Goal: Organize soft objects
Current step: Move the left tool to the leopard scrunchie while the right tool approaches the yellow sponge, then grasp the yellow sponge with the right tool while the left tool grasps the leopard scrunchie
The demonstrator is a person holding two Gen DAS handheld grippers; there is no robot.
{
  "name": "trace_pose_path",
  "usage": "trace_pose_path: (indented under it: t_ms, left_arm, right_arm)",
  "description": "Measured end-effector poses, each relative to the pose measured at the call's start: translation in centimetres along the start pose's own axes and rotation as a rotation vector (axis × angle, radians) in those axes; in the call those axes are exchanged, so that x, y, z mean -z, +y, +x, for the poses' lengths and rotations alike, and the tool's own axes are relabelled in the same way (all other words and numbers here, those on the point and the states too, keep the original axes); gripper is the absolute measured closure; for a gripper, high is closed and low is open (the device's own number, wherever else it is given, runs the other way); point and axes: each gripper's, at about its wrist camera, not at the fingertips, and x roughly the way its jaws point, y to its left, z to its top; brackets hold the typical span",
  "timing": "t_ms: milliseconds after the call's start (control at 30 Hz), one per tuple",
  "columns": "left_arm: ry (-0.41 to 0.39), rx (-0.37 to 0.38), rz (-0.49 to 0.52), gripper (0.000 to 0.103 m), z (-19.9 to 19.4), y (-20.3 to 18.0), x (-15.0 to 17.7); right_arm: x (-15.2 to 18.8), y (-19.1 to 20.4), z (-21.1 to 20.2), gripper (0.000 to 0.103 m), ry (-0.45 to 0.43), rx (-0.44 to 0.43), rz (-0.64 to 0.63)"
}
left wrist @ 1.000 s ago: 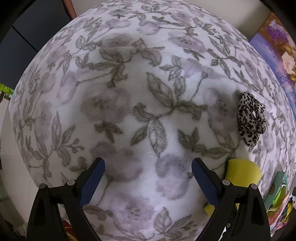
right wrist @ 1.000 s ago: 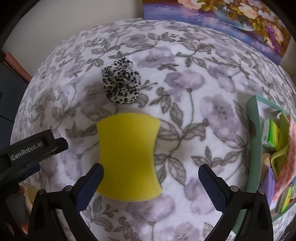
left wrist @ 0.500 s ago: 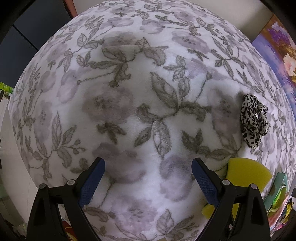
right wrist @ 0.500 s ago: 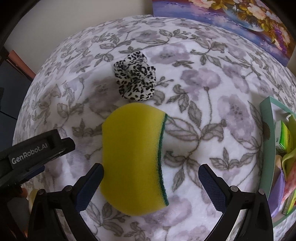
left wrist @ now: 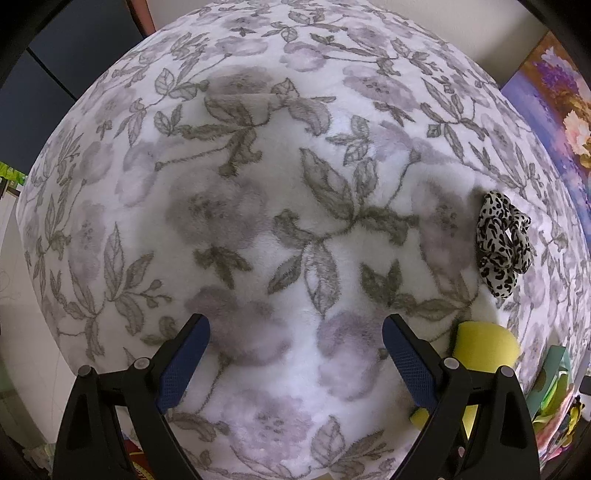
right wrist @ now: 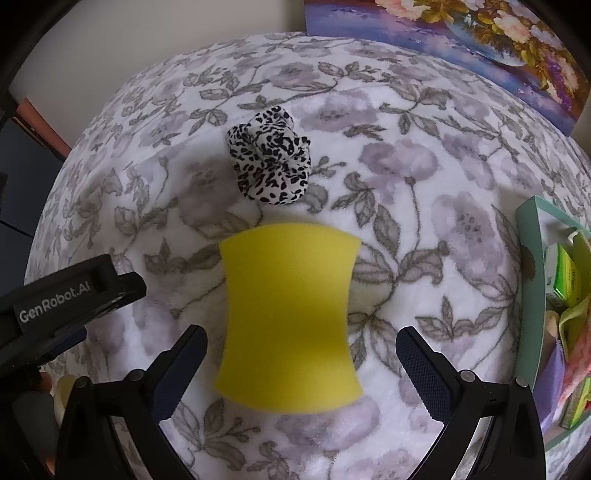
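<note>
Plush floral blanket (right wrist: 424, 177), white with grey-lilac blooms, covers the whole work surface. Its far edge meets a pale wall and a painted flower canvas (right wrist: 461, 33) leaning at the far right. At the right a mint-green bin (right wrist: 526, 236) bounds your room; it holds green and pink items, too cropped to name. Bare blanket lies to the left and far side.

Yellow sponge (right wrist: 288, 317): waisted rectangle, slightly blurred, flat face toward you, near centre in the right wrist view, between the spread fingers of your right gripper (right wrist: 301, 350) but touching neither. Your right gripper stands wide open, empty.

Leopard-print scrunchie (right wrist: 271, 164): black-on-white, bunched, just beyond the sponge's far edge; contact cannot be told.

Your left gripper (left wrist: 295, 352) is also wide open and empty over bare blanket; the sponge (left wrist: 484, 345) shows just right of its right finger, the scrunchie (left wrist: 504, 245) farther right.

Writing: "GenRobot.AI" in white on the left gripper body (right wrist: 66, 295).
</note>
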Motion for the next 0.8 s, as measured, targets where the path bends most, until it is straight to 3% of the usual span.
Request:
trace_pose_path:
  t_ms: [367,667,800]
  left_arm:
    - [0.004,0.004,0.012,0.008,0.1,-0.5,0.1]
    - [-0.028,0.044,0.061,0.008,-0.4,-2.7,-0.4]
    - [-0.024,0.085,0.061,0.008,-0.4,-3.7,-0.5]
  right_arm:
    - [0.4,0.4,1.4,0.0,0.0,0.057,-0.022]
    - [0.2,-0.5,1.0,0.018,-0.034,0.04,-0.02]
    - [-0.2,-1.1,0.5,0.033,-0.045,0.019,-0.017]
